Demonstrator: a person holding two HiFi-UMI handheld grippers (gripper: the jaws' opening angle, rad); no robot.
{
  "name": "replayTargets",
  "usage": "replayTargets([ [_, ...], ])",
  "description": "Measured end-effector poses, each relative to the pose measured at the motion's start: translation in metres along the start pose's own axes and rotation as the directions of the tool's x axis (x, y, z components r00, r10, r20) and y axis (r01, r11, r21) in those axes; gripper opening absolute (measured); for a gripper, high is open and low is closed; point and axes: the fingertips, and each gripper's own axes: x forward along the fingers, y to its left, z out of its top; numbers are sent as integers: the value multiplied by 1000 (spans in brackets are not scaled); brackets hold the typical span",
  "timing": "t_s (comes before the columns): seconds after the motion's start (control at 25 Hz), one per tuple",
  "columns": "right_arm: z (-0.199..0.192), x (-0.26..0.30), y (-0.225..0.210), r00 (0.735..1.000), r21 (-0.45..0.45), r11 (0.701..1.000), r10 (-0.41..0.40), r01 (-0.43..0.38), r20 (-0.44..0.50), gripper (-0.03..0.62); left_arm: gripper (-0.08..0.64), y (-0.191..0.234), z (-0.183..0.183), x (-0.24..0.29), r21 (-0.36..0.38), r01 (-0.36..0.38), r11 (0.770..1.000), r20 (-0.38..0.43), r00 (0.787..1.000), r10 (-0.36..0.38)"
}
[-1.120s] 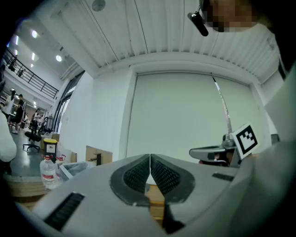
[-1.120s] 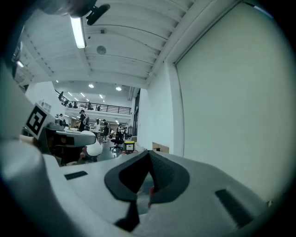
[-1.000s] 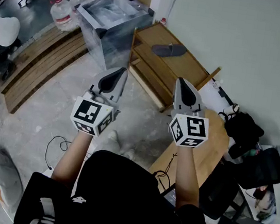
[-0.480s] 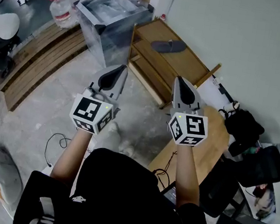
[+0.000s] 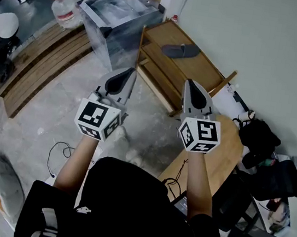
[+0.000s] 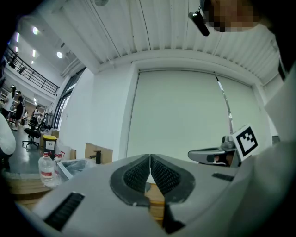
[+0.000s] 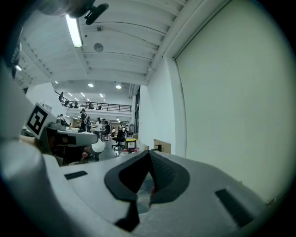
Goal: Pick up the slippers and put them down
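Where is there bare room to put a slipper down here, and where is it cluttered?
The wooden rack is bare on top on either side of the grey slipper. The concrete floor between the rack and the wooden planks is open too. It is crowded at the right: black bags by the round table.

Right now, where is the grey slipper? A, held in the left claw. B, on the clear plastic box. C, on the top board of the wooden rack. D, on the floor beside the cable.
C: the grey slipper lies flat on the top board of the wooden rack, by the wall.
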Motion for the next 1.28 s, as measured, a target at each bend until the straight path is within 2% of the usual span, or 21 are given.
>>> replayTargets([
  [0.24, -1, 43, -4, 1000, -10, 1000, 3, -3, -12, -8, 6, 30, 3, 29, -51, 13, 999, 9, 1000, -12],
  [0.68, 8, 129, -7, 999, -22, 1000, -15, 15, -28, -8, 6, 103, 7, 78, -52, 33, 998, -5, 999, -33],
  [0.92, 2, 160, 0, 998, -22, 999, -44, 43, -49, -8, 6, 131, 5, 88, -91, 72, 993, -15, 997, -74],
  [1.28, -17, 179, -7, 993, -13, 996, -84, 83, -81, -8, 6, 149, -8, 101, -99, 110, 989, -35, 993, -114],
])
